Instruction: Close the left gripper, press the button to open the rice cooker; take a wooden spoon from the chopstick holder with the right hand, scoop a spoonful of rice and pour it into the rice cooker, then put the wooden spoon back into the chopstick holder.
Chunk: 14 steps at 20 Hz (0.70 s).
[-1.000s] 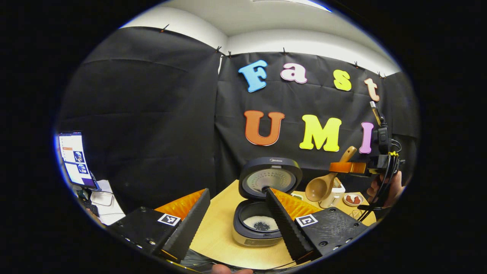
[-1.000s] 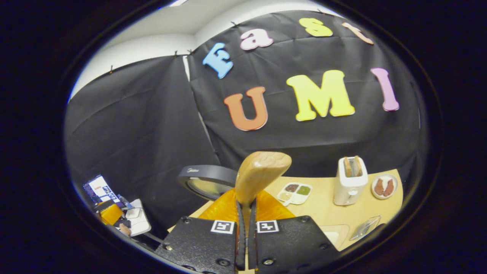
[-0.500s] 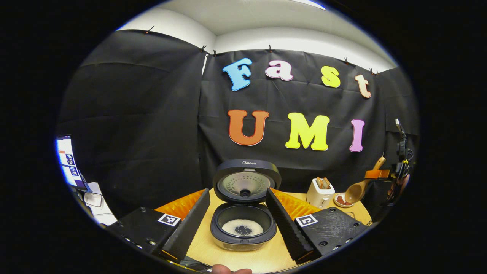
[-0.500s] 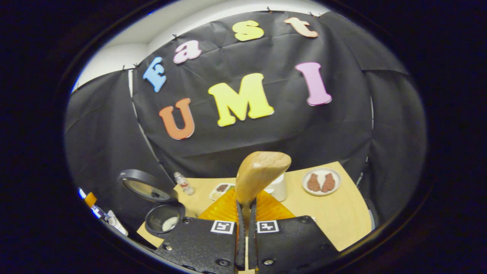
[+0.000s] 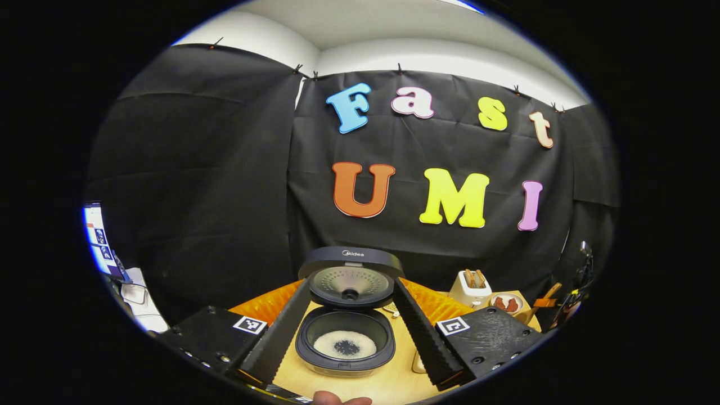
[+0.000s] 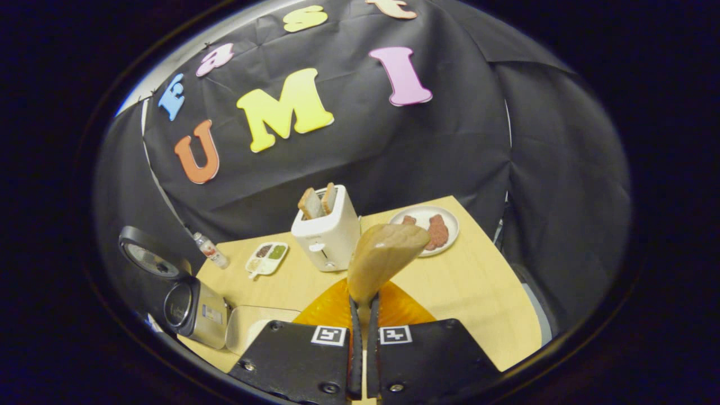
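We see one dark round rice cooker (image 5: pixel 345 343) on the pale wooden table (image 6: pixel 478 292), lid up, white rice with a dark patch in its pot; our left gripper (image 5: pixel 349 332) hangs spread wide, a finger on either side of it; our right gripper (image 6: pixel 363 315) is clamped on the handle of one light wooden spoon (image 6: pixel 382 259), tilted over the table; beyond stand one white toaster (image 6: pixel 329 233) with two slices, one plate (image 6: pixel 444 216), and one small divided dish (image 6: pixel 267 257).

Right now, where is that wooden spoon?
The wooden spoon is clamped between the right gripper's two fingers in the right gripper view, its end sticking up above the table, in front of the white toaster and the plate.
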{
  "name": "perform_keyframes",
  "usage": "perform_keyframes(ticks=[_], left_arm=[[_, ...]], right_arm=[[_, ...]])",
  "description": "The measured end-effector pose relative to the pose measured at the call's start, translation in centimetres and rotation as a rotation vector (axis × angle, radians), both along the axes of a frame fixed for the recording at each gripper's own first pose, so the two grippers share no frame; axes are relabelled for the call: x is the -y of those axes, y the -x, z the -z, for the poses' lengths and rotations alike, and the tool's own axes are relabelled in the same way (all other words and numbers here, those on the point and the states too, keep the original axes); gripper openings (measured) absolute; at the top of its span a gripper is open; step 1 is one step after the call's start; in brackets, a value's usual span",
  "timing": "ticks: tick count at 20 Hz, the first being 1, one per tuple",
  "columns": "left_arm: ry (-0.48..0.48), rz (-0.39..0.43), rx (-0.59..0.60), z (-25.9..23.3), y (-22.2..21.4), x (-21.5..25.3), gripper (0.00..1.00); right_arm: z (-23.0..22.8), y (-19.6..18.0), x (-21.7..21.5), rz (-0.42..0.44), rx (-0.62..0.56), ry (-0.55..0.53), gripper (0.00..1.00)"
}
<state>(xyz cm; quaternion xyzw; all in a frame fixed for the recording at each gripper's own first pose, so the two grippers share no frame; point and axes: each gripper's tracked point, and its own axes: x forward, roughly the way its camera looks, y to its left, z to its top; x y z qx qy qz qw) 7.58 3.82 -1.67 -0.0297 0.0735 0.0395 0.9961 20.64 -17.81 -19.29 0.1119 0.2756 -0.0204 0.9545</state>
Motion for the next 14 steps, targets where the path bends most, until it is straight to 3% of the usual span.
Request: perform_keyframes(ticks=[7, 14], left_arm=[[0.051, -0.078, -0.031, 0.3, -1.2, -1.4, 0.95], [0.033, -0.049, -0.049, 0.8, -1.9, 0.3, 0.95]], right_arm=[[6.4, -0.6, 1.3, 0.033, -0.065, -0.025, 0.09], [8.9, -1.5, 1.6, 0.037, -0.056, -0.027, 0.13]])
